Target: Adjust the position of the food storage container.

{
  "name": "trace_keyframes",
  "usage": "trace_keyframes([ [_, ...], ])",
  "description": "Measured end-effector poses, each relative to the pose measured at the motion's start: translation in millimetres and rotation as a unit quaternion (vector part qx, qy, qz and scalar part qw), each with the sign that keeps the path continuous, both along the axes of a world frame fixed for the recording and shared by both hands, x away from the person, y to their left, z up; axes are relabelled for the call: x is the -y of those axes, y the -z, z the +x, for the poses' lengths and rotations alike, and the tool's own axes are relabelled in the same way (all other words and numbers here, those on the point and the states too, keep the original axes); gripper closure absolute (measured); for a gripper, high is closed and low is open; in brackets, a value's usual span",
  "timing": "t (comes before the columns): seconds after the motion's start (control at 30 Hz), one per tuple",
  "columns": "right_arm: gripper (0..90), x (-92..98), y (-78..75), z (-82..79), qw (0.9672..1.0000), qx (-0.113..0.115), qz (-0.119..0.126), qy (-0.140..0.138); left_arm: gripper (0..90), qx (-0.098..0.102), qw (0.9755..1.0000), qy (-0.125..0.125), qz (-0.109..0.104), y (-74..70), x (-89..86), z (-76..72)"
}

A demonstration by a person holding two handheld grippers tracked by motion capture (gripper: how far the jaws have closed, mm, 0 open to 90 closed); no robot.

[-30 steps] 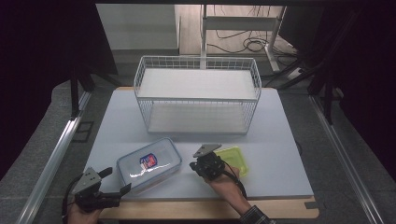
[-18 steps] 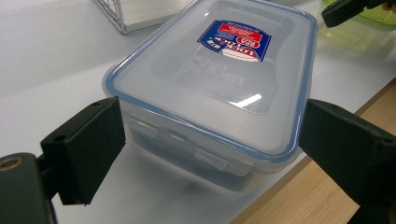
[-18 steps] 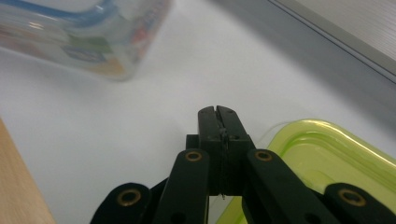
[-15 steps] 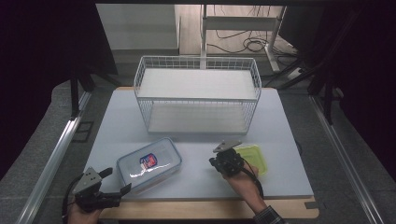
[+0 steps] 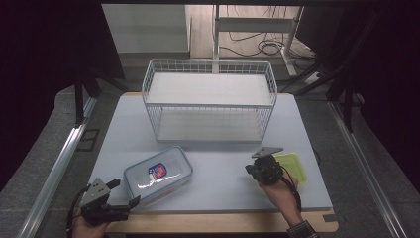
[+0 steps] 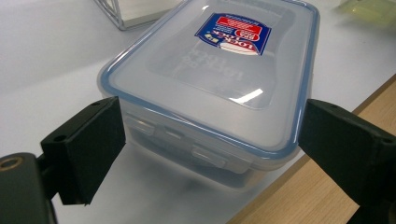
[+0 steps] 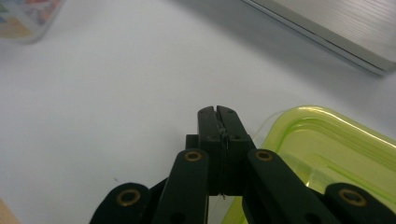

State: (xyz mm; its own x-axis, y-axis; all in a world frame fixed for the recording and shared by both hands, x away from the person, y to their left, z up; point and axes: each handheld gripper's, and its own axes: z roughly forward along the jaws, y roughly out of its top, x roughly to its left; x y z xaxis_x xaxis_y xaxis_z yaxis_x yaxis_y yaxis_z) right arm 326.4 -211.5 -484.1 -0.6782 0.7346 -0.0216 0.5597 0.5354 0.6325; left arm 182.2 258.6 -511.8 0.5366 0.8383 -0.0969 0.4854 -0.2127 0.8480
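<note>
A clear lidded plastic box (image 5: 158, 173) with a blue seal and a red-and-blue label lies at the front left of the white mat. My left gripper (image 5: 126, 192) stands open at its near end. In the left gripper view the two jaws of that gripper (image 6: 210, 112) flank the box (image 6: 210, 60), and the right jaw is clearly apart from it. A shallow yellow-green container (image 5: 293, 166) lies at the front right. My right gripper (image 5: 253, 169) is at its left edge. In the right gripper view this gripper (image 7: 219, 112) is shut, a thin bit of the container's (image 7: 327, 149) rim apparently between its jaws.
A white wire basket (image 5: 213, 124) with a flat board inside stands at the back middle of the mat (image 5: 218, 198). It also appears at the edge of both gripper views (image 7: 336, 28) (image 6: 135, 11). The table's wooden front edge (image 5: 223, 220) runs just behind both hands.
My right gripper has moved to the right along the front of the mat, and the yellow-green container has slid right with it. The left gripper and the clear box have stayed put.
</note>
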Motion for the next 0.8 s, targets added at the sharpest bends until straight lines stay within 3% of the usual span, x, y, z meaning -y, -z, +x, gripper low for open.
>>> trace_keyframes([
  [0.13, 88.3, 17.0, -0.3, 0.9, 0.9999, 0.002, -0.004, 0.016, 7.4, -0.006, 0.9999, 0.004, -0.011, 0.4, -0.5, 0.8],
  [0.43, 87.8, 56.6, 0.4, 4.7, 0.9979, 0.006, -0.001, 0.064, 7.4, -0.006, 0.9999, 0.004, -0.008, 0.0, 1.0, 0.8],
  [0.63, 86.8, 56.7, -1.1, 3.4, 0.9984, 0.011, 0.006, 0.055, 8.5, -0.018, 0.9997, -0.005, 0.014, -3.5, 3.2, -0.2],
  [0.73, 85.7, 51.0, -2.9, 1.2, 0.999, 0.017, 0.012, 0.041, 18.4, -0.019, 0.9993, -0.019, 0.026, -8.7, -2.3, -3.7],
  [0.8, 85.2, 46.2, -4.4, -0.5, 0.9993, 0.02, 0.014, 0.03, 28.9, -0.028, 0.9991, -0.028, 0.015, -10.8, -9.8, -5.0],
])
